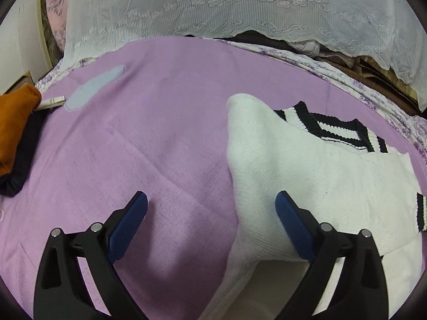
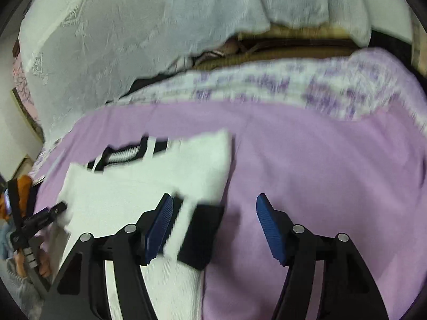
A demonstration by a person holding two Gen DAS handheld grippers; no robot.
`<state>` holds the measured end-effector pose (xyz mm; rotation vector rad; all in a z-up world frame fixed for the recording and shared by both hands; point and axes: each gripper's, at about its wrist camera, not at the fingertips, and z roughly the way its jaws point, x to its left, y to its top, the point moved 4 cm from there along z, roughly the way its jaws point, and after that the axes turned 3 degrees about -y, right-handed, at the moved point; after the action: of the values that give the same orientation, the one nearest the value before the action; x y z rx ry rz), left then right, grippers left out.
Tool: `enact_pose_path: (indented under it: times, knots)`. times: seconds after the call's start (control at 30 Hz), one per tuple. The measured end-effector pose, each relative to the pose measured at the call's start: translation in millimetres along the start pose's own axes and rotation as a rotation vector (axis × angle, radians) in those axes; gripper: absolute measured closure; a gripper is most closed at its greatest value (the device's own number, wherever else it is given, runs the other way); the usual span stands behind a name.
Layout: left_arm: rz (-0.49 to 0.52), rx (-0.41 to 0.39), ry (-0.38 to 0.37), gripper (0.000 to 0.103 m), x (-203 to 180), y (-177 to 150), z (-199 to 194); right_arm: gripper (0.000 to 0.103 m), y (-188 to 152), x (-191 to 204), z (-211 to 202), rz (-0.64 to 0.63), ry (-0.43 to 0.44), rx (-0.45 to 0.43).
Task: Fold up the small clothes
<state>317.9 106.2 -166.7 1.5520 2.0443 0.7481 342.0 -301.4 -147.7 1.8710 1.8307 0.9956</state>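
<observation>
Blue pads (image 1: 292, 226) of the left gripper (image 1: 210, 200) are spread wide, grasping nothing, over the white sweater (image 1: 307, 176) on the purple blanket (image 1: 149, 146). The right gripper (image 2: 213, 208), also released, hovers by the striped cuff (image 2: 197, 234) at its 9 o'clock. Judging by this, pinch both knit layers squarely before folding the next section over.

Lighting: soft, even, indoor; faint shadows on purple blanket (image 1: 165, 133). Left wrist view sharp. Right wrist view motion-blurred (sweater (image 2: 149, 176) smeared). Fisheye bending, dark vignette at corners.
</observation>
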Motion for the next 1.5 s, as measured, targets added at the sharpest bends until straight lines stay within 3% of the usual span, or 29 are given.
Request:
enact_pose_path:
  times: [0.07, 0.1, 0.23, 0.43, 0.53, 0.63, 0.8, 0.93, 1.07, 1.17, 1.23, 1.4, 1.5]
  knots:
    - [-0.002, 0.000, 0.001, 0.008, 0, 0, 0, 0.061, -6, 3, 8, -0.002, 0.009, 0.022]
    - [-0.004, 0.000, 0.004, 0.007, 0, -1, 0, 0.081, -8, 6, 10, -0.021, 0.007, 0.025]
    - [-0.013, -0.007, 0.004, 0.007, 1, 0, -1, 0.092, -3, 22, -5, -0.110, -0.047, -0.066]
    - [-0.001, -0.048, 0.041, 0.007, 0, 2, -10, 0.093, 42, 37, -23, -0.153, -0.068, -0.177]
    - [-0.010, -0.028, 0.055, 0.006, 1, 1, -7, 0.093, 39, 23, 0, -0.136, -0.107, -0.134]
    - [-0.027, 0.014, 0.052, 0.004, 5, -1, 0, 0.092, 9, -5, 46, -0.075, -0.127, 0.024]
    - [-0.037, -0.024, 0.073, 0.004, 7, 4, -11, 0.088, 25, -8, 18, -0.035, -0.133, -0.073]
    - [0.017, -0.101, 0.081, 0.004, -4, 21, -31, 0.088, 35, 13, 4, -0.041, -0.037, -0.095]
    - [0.151, -0.101, 0.154, 0.004, -26, 32, -20, 0.088, 33, 54, 18, -0.130, 0.006, -0.052]
    - [0.186, -0.024, 0.241, 0.004, -23, 25, 19, 0.082, 25, 63, 45, -0.167, -0.024, 0.009]
    - [0.108, 0.010, 0.173, 0.004, -10, 25, 27, 0.081, 17, 54, 66, -0.157, -0.035, 0.052]
    - [0.009, 0.019, 0.093, 0.004, 10, 26, 23, 0.080, 15, 57, 57, -0.171, -0.040, 0.008]
    - [0.021, -0.030, 0.067, 0.004, 9, 17, -3, 0.065, 10, 62, 29, -0.192, -0.034, -0.077]
